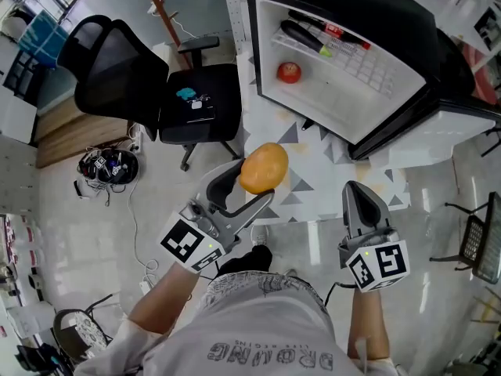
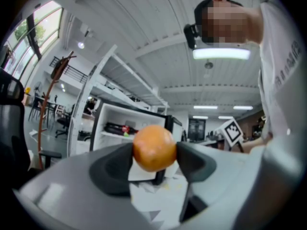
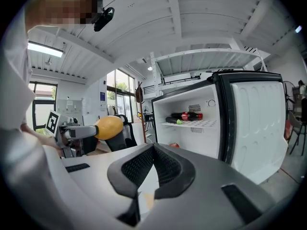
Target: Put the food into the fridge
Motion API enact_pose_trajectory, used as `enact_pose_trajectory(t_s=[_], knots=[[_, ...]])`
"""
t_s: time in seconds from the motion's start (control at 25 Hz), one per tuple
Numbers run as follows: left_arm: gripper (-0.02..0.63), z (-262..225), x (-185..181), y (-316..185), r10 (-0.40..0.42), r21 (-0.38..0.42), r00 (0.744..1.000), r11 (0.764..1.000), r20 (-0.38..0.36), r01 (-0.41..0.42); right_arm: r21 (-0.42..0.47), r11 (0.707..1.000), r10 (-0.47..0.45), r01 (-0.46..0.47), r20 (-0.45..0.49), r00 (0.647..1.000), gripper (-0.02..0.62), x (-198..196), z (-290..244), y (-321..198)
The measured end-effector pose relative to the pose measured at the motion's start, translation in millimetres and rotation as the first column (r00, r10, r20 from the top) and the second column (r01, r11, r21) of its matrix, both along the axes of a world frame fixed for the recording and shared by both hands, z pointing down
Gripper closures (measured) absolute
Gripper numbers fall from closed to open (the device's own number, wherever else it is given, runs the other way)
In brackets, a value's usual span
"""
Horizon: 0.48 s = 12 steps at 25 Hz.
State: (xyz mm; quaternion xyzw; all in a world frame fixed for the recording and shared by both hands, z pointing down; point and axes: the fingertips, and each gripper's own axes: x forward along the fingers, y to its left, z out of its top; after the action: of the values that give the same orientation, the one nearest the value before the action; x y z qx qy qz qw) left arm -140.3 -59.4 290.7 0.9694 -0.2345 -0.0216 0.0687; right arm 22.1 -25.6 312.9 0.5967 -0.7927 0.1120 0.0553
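Orange skin fills the gap of your left tool (image 1: 252,185): both dark pads press on the sides of a round fruit (image 2: 154,147), held across its widest part. The jaws stand wide only because the fruit is wide. That grip leaves the fruit's front end free, so you can probably set it down without the jaws touching a shelf first. You hold it in the air, in front of your body and short of the open fridge (image 1: 368,10).

Your right tool (image 3: 153,164) has its jaws closed together with nothing between them. It hangs low at your right side, apart from the fruit, and seems simply parked out of the way.

Further out, the fridge door stands swung wide to the right, so the whole cavity faces you. Dark bottles (image 1: 313,34) lie along the wire shelf (image 1: 368,65), taking up its back part. A red fruit (image 1: 289,72) rests alone on the white level below, with bare space beside it. That lower level looks like the easier place for the orange one. A black office chair (image 1: 117,73) stands off to your left, well clear of the path.
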Motion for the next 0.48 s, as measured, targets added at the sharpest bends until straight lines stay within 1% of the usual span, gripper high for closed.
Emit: enact_pose_trajectory(t_s=[0.2,0.48], knots=[[0.319,2,-6,-26,0.03,-0.001,1.0,1.0,-0.001,-0.03,0.009,1.0,0.012,-0.011,-0.014,1.0,0.604,-13,-3,-22],[0.319,6,-5,-46,0.064,-0.001,0.998,0.998,-0.004,-0.064,0.008,1.0,0.024,-0.024,-0.013,1.0,0.604,-23,-2,-42]])
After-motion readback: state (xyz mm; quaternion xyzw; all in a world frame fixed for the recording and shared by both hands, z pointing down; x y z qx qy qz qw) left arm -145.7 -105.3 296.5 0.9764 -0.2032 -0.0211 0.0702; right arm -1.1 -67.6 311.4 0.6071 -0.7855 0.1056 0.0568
